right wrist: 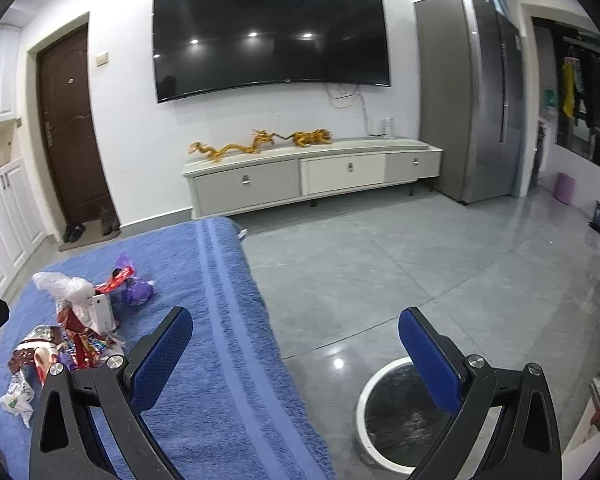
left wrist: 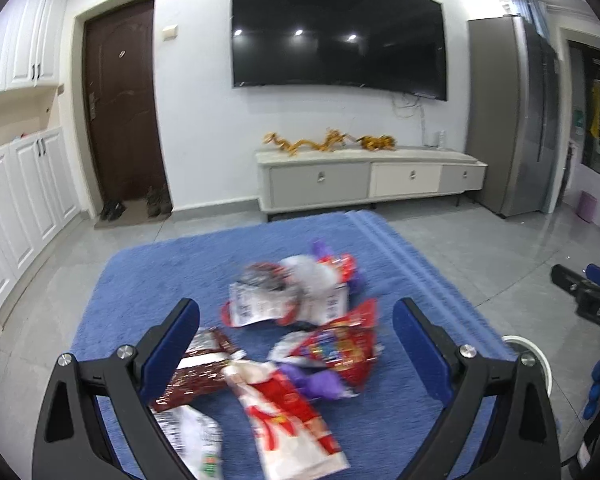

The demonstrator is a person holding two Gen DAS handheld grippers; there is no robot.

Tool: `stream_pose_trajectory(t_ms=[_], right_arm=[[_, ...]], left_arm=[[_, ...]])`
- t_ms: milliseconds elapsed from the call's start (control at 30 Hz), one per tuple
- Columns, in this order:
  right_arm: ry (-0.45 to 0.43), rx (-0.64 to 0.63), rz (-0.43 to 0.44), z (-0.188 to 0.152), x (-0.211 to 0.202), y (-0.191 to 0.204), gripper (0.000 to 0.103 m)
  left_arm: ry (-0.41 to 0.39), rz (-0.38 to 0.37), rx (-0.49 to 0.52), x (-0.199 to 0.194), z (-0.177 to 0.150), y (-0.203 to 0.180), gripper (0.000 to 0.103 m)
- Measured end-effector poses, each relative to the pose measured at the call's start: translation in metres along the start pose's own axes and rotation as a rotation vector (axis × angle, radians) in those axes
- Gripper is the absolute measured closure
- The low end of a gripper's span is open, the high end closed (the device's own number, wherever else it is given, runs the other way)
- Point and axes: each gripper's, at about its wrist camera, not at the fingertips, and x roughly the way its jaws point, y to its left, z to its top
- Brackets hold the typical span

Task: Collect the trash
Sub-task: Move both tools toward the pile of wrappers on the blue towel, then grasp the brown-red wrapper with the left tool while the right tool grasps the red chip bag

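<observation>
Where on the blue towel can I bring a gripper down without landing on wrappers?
Free: the blue towel from the wrapper pile across its striped band to the edge nearest the trash bin, and the far strip toward the TV cabinet. Crowded: the middle, under the left gripper.

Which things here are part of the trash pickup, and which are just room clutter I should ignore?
For the job:
snack wrappers
crumpled plastic bag
purple wrapper
bin
left hand-held gripper
right hand-held gripper

Ignore:
blue rug
TV
TV cabinet
gold dragon ornament
fridge
shoes
</observation>
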Motion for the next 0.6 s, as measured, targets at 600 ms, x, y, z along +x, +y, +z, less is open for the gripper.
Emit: stream_pose_trajectory(t_ms=[600], right_arm=[[0.228, -0.073, 0.581, 0.003, 0.08, 0.106, 0.022]], left_arm=[[0.328, 0.015, -0.129, 0.076, -0.039, 0.119, 0.005]])
